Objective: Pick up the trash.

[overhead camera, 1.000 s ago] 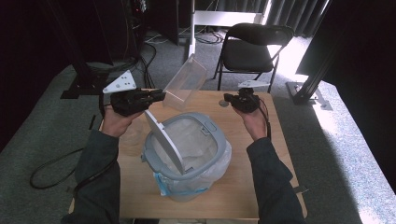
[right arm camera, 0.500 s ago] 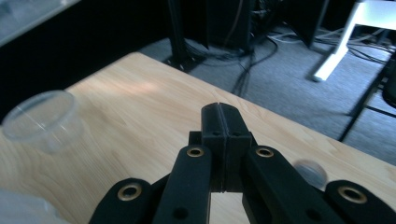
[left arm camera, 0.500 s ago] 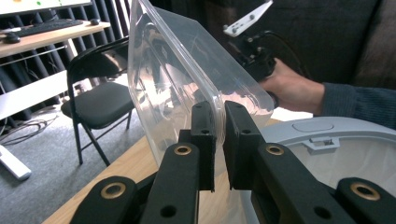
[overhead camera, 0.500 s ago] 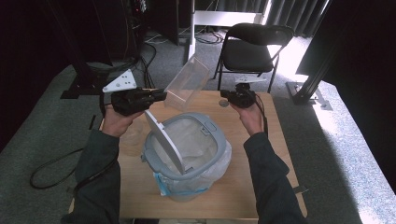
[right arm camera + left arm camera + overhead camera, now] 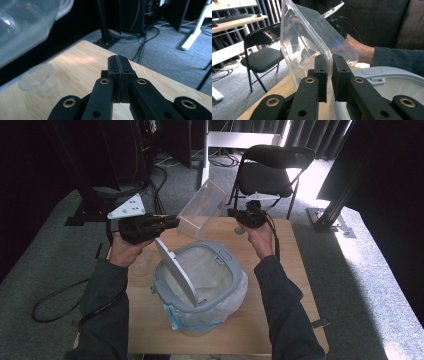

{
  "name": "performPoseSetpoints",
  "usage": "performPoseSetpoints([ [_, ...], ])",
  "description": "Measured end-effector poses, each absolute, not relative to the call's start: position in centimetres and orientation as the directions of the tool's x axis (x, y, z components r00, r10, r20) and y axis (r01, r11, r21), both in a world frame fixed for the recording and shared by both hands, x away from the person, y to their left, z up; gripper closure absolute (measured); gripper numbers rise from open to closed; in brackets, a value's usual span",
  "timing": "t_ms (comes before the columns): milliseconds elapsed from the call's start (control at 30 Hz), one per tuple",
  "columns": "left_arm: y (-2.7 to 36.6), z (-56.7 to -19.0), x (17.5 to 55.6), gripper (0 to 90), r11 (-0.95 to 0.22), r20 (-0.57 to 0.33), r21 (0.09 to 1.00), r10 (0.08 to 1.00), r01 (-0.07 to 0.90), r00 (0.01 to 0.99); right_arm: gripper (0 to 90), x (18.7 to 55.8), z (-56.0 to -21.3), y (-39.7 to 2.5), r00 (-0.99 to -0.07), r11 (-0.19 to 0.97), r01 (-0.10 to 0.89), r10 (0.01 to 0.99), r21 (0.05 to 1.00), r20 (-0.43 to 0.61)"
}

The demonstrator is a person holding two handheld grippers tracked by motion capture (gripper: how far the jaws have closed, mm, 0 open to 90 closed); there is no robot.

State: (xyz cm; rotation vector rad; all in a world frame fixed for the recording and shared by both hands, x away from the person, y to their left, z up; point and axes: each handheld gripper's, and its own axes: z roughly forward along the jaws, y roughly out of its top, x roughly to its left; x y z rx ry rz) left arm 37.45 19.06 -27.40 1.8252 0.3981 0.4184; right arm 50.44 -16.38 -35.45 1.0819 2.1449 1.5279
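A light wooden table (image 5: 280, 285) stands on grey carpet (image 5: 365, 270) in a dim room hung with dark curtains. A black folding chair (image 5: 272, 170) sits just beyond the table's far edge, with cables trailing on the floor behind it.

The landmark is the grey swing-lid bin (image 5: 200, 285), lined with a pale bag, on the near half of the table; its lid flap is tilted up at the bin's left.

Above the bin's far-left rim, the left gripper (image 5: 170, 222) has its jaws clamped on the edge of a clear plastic container (image 5: 202, 210), which is held tilted in the air beyond the bin. In the left gripper view, the thin wall (image 5: 312, 42) passes between the two jaws.

Beyond the bin's far-right rim, the right gripper (image 5: 235, 213) hovers just beside the container, jaws pressed together with nothing between them (image 5: 117, 62).

A small clear cup (image 5: 37, 78) stands on the table in the right gripper view, blurred. The container's transparency makes its far edges hard to trace, and the bin's base is cut off by the bag.
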Motion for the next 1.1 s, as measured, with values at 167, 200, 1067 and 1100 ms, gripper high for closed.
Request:
performPoseSetpoints([
  [167, 18.9, -27.4, 37.5, 83.6, -0.283, 0.080, 0.957, 0.465, 0.063, 0.882, 89.9, 50.6, -34.9, -16.1, -0.682, 0.118, 0.405, 0.700, 0.907, 0.213],
  [200, 19.0, -27.4, 37.5, 83.6, -0.277, 0.072, 0.959, 0.459, 0.066, 0.886, 90.0, 50.7, -34.8, -16.0, -0.682, 0.113, 0.404, 0.698, 0.908, 0.216],
  [1067, 18.4, -27.2, 38.2, 83.5, -0.260, 0.031, 0.961, 0.429, 0.091, 0.903, 89.7, 49.8, -32.5, -15.9, -0.743, 0.097, 0.345, 0.637, 0.934, 0.208],
  [1100, 18.3, -27.1, 38.2, 83.5, -0.259, 0.027, 0.961, 0.428, 0.094, 0.903, 89.6, 49.8, -32.5, -16.0, -0.743, 0.097, 0.344, 0.636, 0.934, 0.208],
])
